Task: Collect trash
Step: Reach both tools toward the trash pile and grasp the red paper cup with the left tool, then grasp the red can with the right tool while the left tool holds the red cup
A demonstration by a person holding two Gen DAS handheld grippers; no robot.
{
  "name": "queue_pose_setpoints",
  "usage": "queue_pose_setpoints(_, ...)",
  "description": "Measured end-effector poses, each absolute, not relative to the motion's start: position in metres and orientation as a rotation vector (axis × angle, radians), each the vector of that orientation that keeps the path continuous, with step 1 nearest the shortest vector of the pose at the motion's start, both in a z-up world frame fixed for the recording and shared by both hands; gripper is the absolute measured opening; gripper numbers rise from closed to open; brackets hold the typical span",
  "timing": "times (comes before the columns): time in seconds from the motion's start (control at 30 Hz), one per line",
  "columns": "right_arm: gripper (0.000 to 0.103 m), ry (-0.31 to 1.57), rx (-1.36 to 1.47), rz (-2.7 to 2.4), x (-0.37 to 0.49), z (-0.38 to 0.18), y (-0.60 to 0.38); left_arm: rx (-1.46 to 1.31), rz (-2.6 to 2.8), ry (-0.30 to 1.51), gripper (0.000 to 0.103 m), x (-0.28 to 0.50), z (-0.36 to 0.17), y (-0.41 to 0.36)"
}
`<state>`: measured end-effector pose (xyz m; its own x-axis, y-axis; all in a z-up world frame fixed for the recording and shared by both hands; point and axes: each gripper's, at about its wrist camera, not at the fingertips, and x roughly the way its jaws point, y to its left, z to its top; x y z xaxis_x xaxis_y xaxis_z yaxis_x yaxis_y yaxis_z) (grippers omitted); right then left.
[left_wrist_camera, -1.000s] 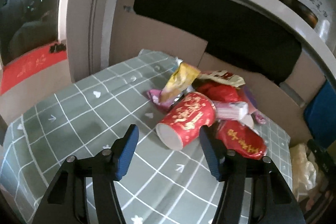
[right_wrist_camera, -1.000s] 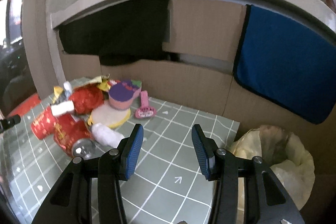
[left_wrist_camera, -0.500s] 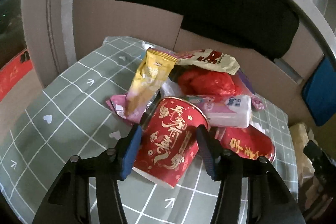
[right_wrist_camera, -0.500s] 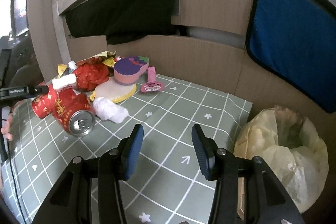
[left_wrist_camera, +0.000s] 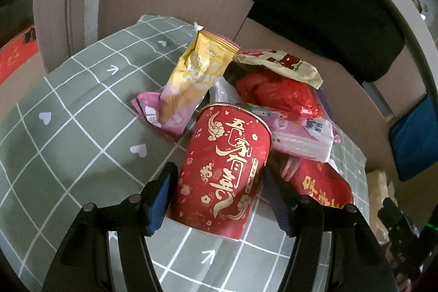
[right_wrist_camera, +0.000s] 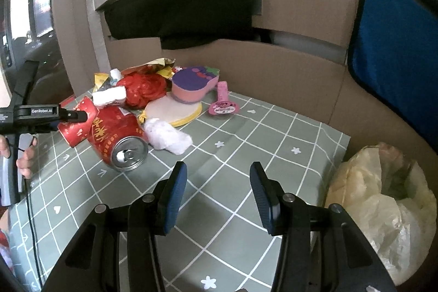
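Red and gold, the paper cup (left_wrist_camera: pixel 227 171) lies on its side on the bench (left_wrist_camera: pixel 68 144), with its open end toward the camera. The left claw (left_wrist_camera: pixel 219 193) has one blue pad on each side of the cup. The pads sit right against the cup's sides, so the claw looks closed on it.

Just behind the cup is a heap of trash. A yellow snack bag (left_wrist_camera: pixel 197 75) leans on a pink wrapper (left_wrist_camera: pixel 153 111) to the left. A crumpled red bag (left_wrist_camera: pixel 276 92) sits farther back, under a cream wrapper (left_wrist_camera: pixel 284 64). A white and pink tissue pack (left_wrist_camera: pixel 303 138) rests to the right of the cup, and a red can (left_wrist_camera: pixel 320 185) lies below it.

From the right side, the can (right_wrist_camera: pixel 117 138) lies with its silver top facing near. A white wad of tissue (right_wrist_camera: pixel 167 136) touches it. A purple and pink box (right_wrist_camera: pixel 191 86) sits on a round yellow lid (right_wrist_camera: pixel 175 114), with a pink toy (right_wrist_camera: pixel 223 103) beside it.

Over bare green cloth, the right claw (right_wrist_camera: pixel 219 196) hangs wide and holds nothing. A trash bin with a yellow bag (right_wrist_camera: pixel 383 210) stands off the bench's right edge.
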<state>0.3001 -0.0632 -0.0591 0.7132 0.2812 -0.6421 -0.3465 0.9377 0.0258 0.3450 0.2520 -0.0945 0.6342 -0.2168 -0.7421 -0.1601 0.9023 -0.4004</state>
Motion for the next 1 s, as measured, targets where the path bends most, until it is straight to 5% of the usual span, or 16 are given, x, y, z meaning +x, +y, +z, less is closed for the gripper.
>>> queue_pose_setpoints(0.7, 0.046, 0.835, -0.147, 0.765, 0.378, -0.07, 0.061, -0.4, 0.037, 0.623, 0.063, 0.235, -0.048, 0.242)
queue_pose_setpoints(1.0, 0.046, 0.952, -0.025, 0.874, 0.367, -0.076, 0.029, -0.432, 0.064, 0.671, 0.063, 0.235, -0.058, 0.233)
